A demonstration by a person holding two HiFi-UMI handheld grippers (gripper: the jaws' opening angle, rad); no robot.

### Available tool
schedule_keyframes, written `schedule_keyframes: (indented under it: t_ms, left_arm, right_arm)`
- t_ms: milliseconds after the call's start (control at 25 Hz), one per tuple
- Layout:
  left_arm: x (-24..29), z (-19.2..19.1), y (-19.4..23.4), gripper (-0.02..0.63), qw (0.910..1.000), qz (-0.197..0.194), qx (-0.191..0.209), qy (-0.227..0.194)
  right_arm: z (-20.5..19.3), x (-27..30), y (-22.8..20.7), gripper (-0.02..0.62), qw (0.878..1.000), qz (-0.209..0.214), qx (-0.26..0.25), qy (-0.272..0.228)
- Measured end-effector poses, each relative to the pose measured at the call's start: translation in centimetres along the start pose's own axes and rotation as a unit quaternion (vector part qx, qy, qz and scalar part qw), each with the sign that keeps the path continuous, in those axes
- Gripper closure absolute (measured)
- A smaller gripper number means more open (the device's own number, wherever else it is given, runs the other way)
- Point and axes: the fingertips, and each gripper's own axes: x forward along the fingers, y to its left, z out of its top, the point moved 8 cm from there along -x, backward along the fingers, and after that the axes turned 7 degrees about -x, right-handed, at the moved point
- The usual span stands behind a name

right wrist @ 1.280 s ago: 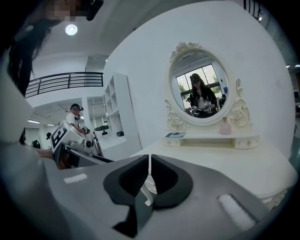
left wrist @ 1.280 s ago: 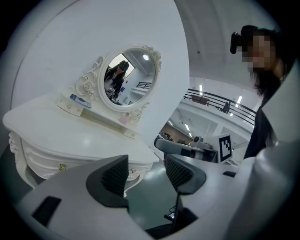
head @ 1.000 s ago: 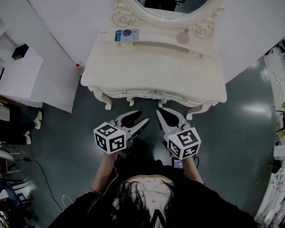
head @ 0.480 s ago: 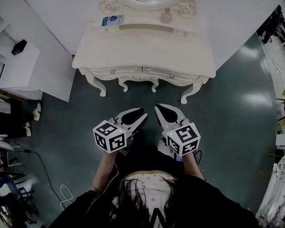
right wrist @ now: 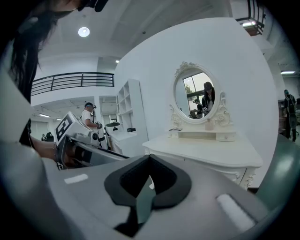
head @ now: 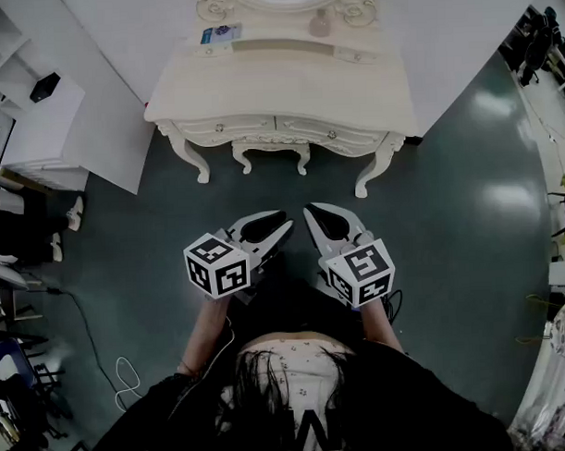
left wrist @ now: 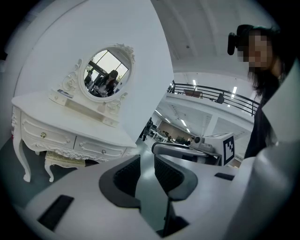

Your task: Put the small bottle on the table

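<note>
A small pinkish bottle (head: 320, 24) stands on the raised shelf of the white dressing table (head: 287, 81), beside the oval mirror's base. It shows again in the right gripper view as a small bottle (right wrist: 209, 125) under the mirror (right wrist: 197, 93). Both grippers hang over the dark floor, well short of the table. My left gripper (head: 284, 227) is shut with nothing between its jaws, and only a thin slit shows between them in the left gripper view (left wrist: 147, 161). My right gripper (head: 310, 212) is shut and empty too, its tips meeting (right wrist: 149, 159).
A blue-and-white card (head: 222, 33) lies on the shelf's left end. A cream stool (left wrist: 61, 161) sits under the table. White shelving (head: 37, 99) stands at the left, cables (head: 121, 373) trail on the floor, and a person (right wrist: 89, 117) stands far off.
The table has slid up and away in the head view as I backed off. My left jaws have closed from apart to together. The right jaws stayed closed.
</note>
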Motion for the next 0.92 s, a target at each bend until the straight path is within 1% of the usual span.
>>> schedule_keyframes:
  t_ms: [200, 440, 720, 920]
  left_arm:
    - [-0.11, -0.68, -0.88, 0.512, 1.0000, 0.001, 0.003, 0.004]
    - [-0.74, -0.49, -1.10, 0.512, 1.0000, 0.003, 0.005, -0.006]
    - [-0.92, -1.13, -1.03, 0.512, 0.9999, 0.009, -0.003, -0.005]
    - [-0.91, -0.91, -0.88, 0.512, 0.9999, 0.009, -0.006, -0.002]
  right_arm:
    - [-0.16, -0.99, 0.43, 0.586, 1.000, 0.001, -0.003, -0.002]
    - [0.02, -1.12, 0.74, 0.586, 1.000, 0.003, -0.007, -0.007]
    - [-0.40, -1.18, 0.85, 0.586, 1.000, 0.009, -0.009, 0.003]
    - [-0.16, -0.92, 0.57, 0.586, 1.000, 0.007, -0.008, 0.005]
